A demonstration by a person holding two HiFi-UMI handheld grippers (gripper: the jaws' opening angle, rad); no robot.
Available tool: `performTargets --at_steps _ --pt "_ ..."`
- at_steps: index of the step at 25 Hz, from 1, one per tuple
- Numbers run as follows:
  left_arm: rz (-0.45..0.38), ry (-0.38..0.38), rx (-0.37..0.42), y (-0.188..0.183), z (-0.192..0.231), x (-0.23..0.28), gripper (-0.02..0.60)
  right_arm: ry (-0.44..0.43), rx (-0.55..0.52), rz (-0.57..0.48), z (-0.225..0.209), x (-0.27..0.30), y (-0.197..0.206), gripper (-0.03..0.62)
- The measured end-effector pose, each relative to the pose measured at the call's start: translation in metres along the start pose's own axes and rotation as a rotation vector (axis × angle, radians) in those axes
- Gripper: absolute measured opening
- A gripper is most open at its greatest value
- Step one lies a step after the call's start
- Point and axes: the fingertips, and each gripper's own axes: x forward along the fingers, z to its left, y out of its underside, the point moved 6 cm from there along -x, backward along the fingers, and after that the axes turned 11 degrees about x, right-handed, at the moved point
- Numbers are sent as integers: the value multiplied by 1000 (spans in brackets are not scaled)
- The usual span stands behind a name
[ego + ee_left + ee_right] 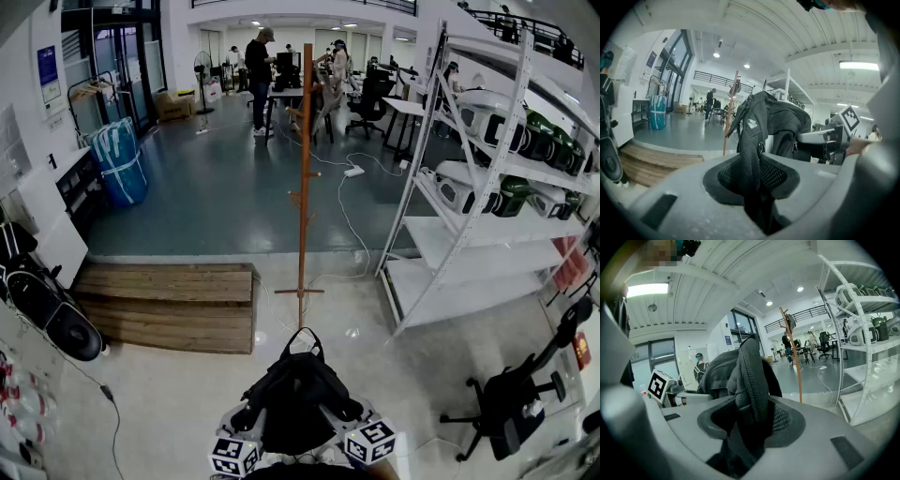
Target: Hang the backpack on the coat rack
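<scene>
A black backpack [298, 394] hangs between both grippers at the bottom middle of the head view. My left gripper [246, 433] is shut on a mesh strap [752, 161] of the backpack on its left side. My right gripper [349, 422] is shut on a thick zippered fold [751, 380] of the backpack on its right side. The wooden coat rack [305, 159] stands upright straight ahead, a little beyond the backpack, with short pegs along its pole. The same pole shows in the left gripper view [730, 112] and in the right gripper view [793, 352].
A white metal shelf unit [487, 178] with helmets stands at the right. A low wooden platform [169, 302] lies at the left of the rack. A black office chair [511, 398] sits at the lower right. People stand at desks far back [260, 75].
</scene>
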Motion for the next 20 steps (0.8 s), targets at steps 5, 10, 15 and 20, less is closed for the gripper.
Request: performTargets --at_steps 5,10,15,20 --pt "1 4 -5 2 3 -4 95 -3 0 1 4 2 3 166" --pt "1 11 -5 1 8 -6 95 3 -3 -1 8 5 0 166" --pt "0 14 -8 3 17 -9 95 2 -2 2 16 12 2 167" --pt "1 32 -11 6 30 -11 95 17 -1 -4 24 21 3 166"
